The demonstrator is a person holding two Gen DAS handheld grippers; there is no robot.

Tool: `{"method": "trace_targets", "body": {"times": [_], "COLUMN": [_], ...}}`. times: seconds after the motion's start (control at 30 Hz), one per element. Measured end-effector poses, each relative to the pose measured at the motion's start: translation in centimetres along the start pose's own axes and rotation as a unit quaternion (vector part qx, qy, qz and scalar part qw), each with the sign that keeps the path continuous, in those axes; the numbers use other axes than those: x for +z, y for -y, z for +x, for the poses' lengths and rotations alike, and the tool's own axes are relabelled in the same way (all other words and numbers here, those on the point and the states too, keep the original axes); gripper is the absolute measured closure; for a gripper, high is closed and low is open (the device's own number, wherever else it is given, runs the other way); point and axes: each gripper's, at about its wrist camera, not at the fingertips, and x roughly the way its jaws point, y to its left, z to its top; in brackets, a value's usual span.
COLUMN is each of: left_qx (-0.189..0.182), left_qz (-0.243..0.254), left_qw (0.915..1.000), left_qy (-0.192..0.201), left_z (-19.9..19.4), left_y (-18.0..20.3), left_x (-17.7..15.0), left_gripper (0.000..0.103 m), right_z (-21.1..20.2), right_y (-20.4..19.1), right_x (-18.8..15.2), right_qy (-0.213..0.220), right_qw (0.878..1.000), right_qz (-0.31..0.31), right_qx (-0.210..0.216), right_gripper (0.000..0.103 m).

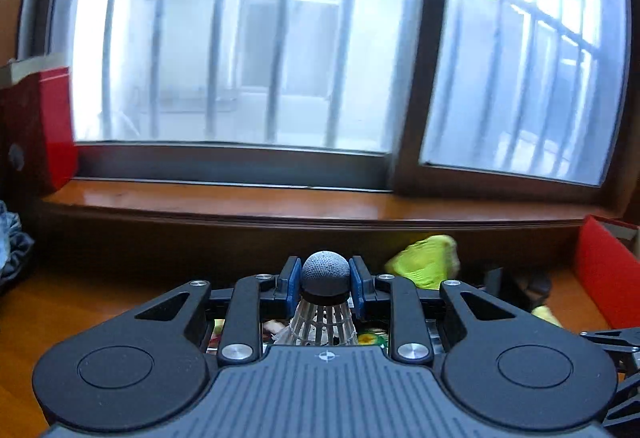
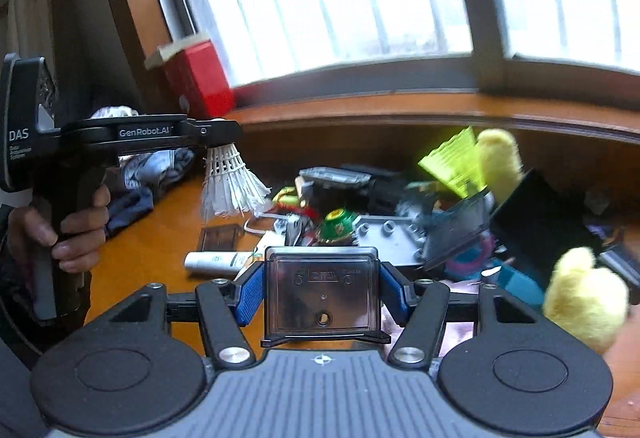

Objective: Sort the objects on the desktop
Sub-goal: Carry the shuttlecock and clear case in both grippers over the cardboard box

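The left gripper (image 1: 325,284) was clamped on a white shuttlecock (image 1: 324,322), its blue pads (image 1: 291,278) pressing either side of the grey cork, which poked up between the fingertips while the feathers hung back toward the gripper's body; seen from the right wrist camera, that same left gripper (image 2: 224,128) was held up in a hand (image 2: 66,226) above the desk (image 2: 160,230), the shuttlecock (image 2: 230,182) dangling feathers-down from its tips; beyond the left fingers stood a wooden windowsill (image 1: 280,204) and a barred window (image 1: 240,38), with a red box (image 1: 48,126) off to the fingers' left and a yellow-green item (image 1: 426,260), blurred, just past the right finger.

The right gripper (image 2: 322,288) was closed on a smoky translucent plastic case (image 2: 322,292), gripped flat between its blue pads (image 2: 250,296); ahead of the fingertips lay a jumbled pile: a green-and-red spinning top (image 2: 340,224), a grey studded plate (image 2: 390,238), a white tube (image 2: 216,262) ahead and left, and crumpled cloth (image 2: 148,174) farther left; to the right of the fingers sat a yellow plush toy (image 2: 584,298), and far ahead to the right a second yellow plush (image 2: 500,158) beside a neon-green sheet (image 2: 456,158).
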Motion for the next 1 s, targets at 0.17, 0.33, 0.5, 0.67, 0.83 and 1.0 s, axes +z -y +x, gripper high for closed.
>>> {"method": "trace_targets", "body": {"times": [0.17, 0.33, 0.5, 0.67, 0.83, 1.0], "left_qx": [-0.012, -0.025, -0.040, -0.056, -0.076, -0.096], "left_qz": [0.018, 0.027, 0.036, 0.051, 0.069, 0.088], "left_qw": [0.9997, 0.9990, 0.9977, 0.9957, 0.9933, 0.9903], "left_qy": [-0.008, -0.024, -0.041, -0.052, -0.053, -0.048], "left_z": [0.1, 0.7, 1.6, 2.7, 3.4, 4.1], "left_y": [3.0, 6.4, 10.1, 13.5, 17.4, 21.2], "left_x": [0.1, -0.4, -0.8, -0.8, -0.5, 0.1], "left_gripper": [0.076, 0.076, 0.076, 0.076, 0.076, 0.076], "right_z": [-2.7, -5.4, -7.7, -9.9, -12.3, -14.5], "right_y": [0.9, 2.4, 4.5, 6.4, 8.3, 10.3], "right_x": [-0.2, -0.7, -1.0, -1.0, -0.9, -1.2], "right_qy": [0.019, 0.032, 0.038, 0.050, 0.065, 0.078], "right_qw": [1.000, 0.999, 0.998, 0.997, 0.996, 0.994], "right_qz": [0.007, 0.013, 0.020, 0.022, 0.024, 0.030], "right_qx": [-0.019, -0.036, -0.049, -0.055, -0.063, -0.074], "right_gripper": [0.040, 0.040, 0.040, 0.040, 0.040, 0.040]}}
